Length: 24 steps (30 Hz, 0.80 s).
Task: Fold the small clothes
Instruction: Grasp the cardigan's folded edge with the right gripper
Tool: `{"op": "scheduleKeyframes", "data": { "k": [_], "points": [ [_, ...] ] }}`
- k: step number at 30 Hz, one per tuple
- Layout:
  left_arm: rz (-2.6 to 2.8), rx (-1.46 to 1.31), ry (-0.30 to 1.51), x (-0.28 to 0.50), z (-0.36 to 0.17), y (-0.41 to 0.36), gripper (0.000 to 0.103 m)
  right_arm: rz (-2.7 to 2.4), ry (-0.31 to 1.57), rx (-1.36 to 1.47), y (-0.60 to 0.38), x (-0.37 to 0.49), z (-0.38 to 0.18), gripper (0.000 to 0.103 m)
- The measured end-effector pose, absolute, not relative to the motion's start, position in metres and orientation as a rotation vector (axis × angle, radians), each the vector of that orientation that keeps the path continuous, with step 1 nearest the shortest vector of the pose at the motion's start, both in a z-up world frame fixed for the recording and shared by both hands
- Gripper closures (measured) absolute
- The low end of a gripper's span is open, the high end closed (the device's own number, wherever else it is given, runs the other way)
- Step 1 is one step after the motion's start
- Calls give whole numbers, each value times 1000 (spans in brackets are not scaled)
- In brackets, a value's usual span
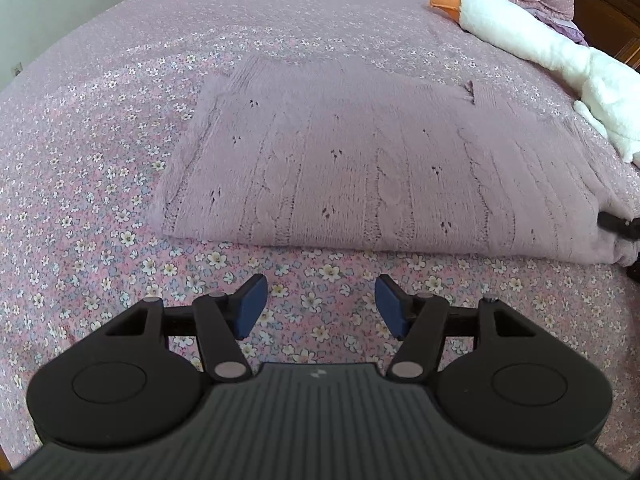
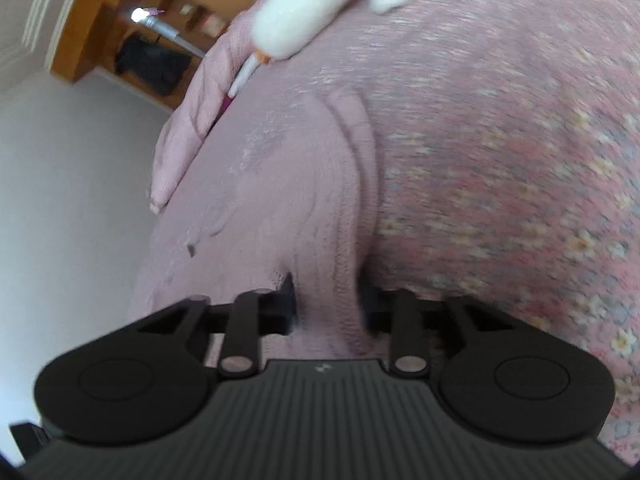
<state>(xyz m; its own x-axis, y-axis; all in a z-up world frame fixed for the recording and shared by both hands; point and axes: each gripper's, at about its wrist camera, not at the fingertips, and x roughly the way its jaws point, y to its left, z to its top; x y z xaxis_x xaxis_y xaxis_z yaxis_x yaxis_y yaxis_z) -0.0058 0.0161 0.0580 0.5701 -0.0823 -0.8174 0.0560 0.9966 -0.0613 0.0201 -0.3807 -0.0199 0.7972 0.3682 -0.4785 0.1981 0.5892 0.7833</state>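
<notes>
So the left claw (image 1: pixel 318 306) is hanging spread wide over the floral bedspread (image 1: pixel 80 200), nothing between its blue pads (image 1: pixel 250 306), just short of the near edge of the pink knit sweater (image 1: pixel 340 168). The sweater lies mostly flat in the middle of the bed, already looking folded into a rough rectangle. Over on the right, the right claw (image 2: pixel 328 304) is pinching a bunched ridge of that same sweater (image 2: pixel 280 184) at its right end.

What I'd worry about: only one side is held. If the right claw lifts or drags with the left end loose, my guess is the knit stretches and the whole thing skews instead of folding clean. That grip is also on a thick bunch, so it might have more layers than intended, or the fuzzy knit could slide out. And the plush goose (image 1: pixel 540 40) sits close to the far right of the sweater, so a wide swing could bump it.

Hard to make out: the right wrist view is tilted and motion-blurred, so I can't tell how many layers are pinched. From the left view only a dark tip of the right claw shows at the frame edge. The sleeves aren't visible either, possibly tucked under.
</notes>
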Motion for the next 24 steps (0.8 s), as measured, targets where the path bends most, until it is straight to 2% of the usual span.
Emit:
{"op": "scheduleKeyframes", "data": {
  "k": [24],
  "points": [
    [-83, -11, 971, -2, 52, 11, 36, 201, 620, 1025, -388, 14, -30, 75]
  ]
}}
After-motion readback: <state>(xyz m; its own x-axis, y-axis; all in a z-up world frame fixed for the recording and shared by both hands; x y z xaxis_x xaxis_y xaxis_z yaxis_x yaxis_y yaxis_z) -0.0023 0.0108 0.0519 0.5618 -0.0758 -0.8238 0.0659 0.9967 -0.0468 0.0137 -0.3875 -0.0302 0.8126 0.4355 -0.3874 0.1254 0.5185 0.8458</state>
